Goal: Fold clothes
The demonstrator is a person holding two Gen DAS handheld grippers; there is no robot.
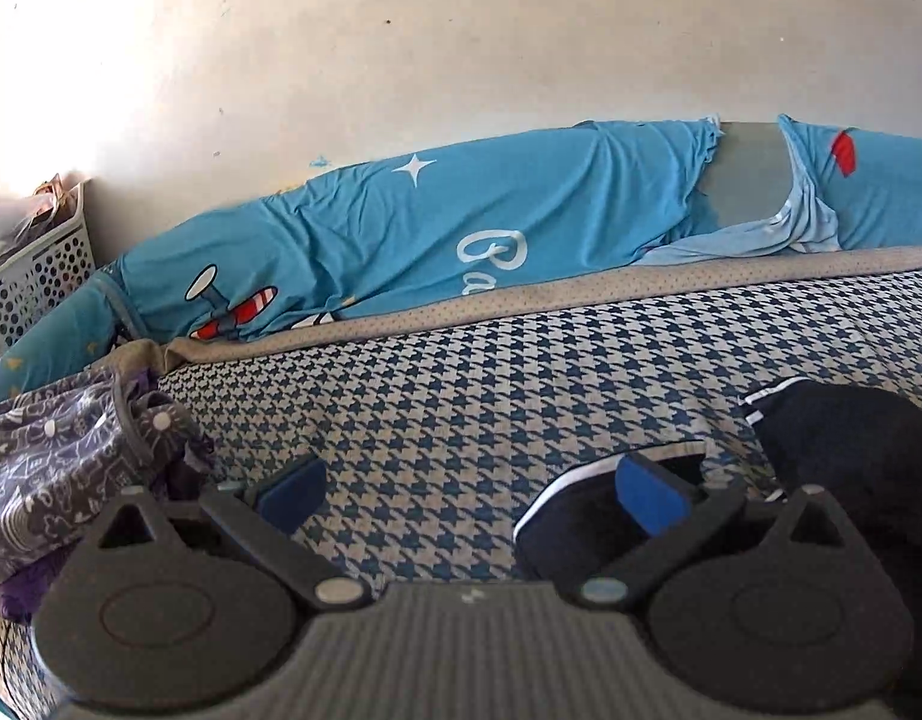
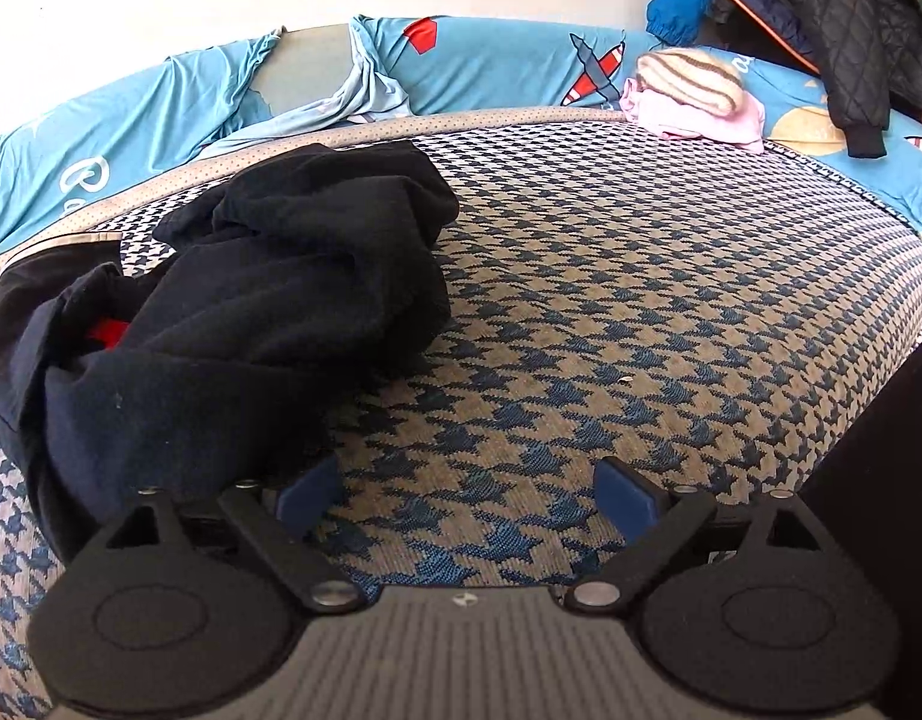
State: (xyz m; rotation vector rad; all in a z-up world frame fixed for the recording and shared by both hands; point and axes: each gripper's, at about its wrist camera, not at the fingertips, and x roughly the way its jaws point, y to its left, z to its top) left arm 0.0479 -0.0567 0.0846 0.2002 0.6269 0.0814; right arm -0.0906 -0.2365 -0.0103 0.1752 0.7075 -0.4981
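- The left gripper (image 1: 470, 495) is spread wide and holds nothing; its right blue pad (image 1: 647, 495) sits over a white-striped edge of the dark navy garment (image 1: 845, 456).
- The right gripper (image 2: 470, 501) is also wide apart and empty, low over the houndstooth bed cover (image 2: 641, 276).
- The dark navy garment lies crumpled on the cover, just left of the right gripper.
- Folded pink and striped clothes (image 2: 695, 99) rest at the far edge.
- A patterned grey cloth (image 1: 59, 468) is bunched left of the left gripper.
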